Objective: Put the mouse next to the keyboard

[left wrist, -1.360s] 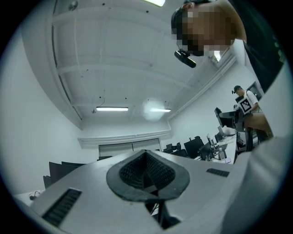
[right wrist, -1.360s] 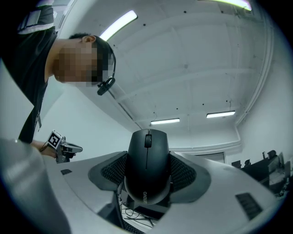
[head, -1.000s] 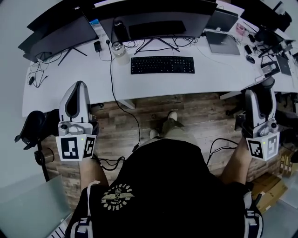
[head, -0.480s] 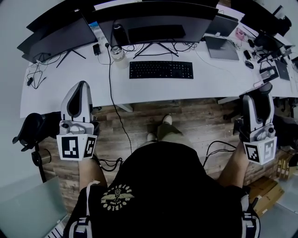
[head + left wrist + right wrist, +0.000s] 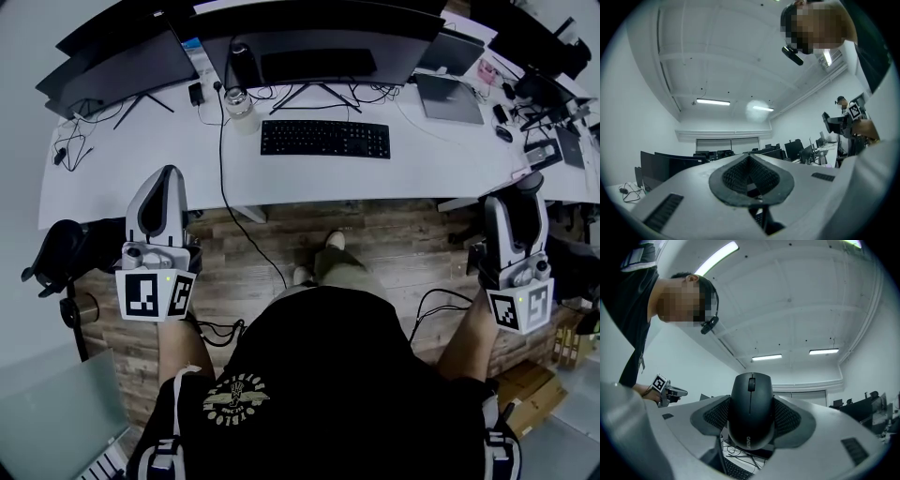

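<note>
1. The black plastic computer mouse is clamped between the jaws of the right gripper, short of the white desk.
2. The left gripper is closed on nothing.
3. The black rectangular keyboard is seen ahead and leftward, long axis crosswise; its right end is judged nearest the mouse.

One person, two grippers (left gripper, right gripper) and one mouse, at one desk bearing one keyboard, one jar, one bottle, one laptop and two near monitors, left monitor and centre monitor.
</note>
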Motion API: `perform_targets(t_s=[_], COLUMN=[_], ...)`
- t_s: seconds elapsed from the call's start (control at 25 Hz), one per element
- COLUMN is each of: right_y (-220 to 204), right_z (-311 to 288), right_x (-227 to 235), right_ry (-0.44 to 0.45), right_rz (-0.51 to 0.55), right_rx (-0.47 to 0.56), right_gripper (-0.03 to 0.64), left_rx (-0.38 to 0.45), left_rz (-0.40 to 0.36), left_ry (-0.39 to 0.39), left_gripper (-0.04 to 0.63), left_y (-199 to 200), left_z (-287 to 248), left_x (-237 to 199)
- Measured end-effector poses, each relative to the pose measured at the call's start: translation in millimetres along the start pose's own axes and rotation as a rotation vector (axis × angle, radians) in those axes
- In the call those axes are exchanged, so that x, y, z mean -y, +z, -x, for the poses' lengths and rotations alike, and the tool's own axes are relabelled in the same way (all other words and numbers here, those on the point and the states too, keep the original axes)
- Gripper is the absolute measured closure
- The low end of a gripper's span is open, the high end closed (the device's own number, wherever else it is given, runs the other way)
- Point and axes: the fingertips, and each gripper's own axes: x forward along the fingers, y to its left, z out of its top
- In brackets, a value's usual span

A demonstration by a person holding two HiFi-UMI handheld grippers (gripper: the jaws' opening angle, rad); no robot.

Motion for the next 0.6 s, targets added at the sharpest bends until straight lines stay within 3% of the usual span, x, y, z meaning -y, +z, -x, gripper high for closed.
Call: perform_targets(t_s=[0.6], right_y=[-4], right_z=[-24], right_x=[51], right_ry=[0.030], right_rz=[-0.016], right_rx=[0.028], right_gripper=[0.330], left_rx=[0.009], left_rz=[-0.005], left_ry=[0.030], left_gripper=[0.594], left_y=[12], left_z=[-50], left_x=[16])
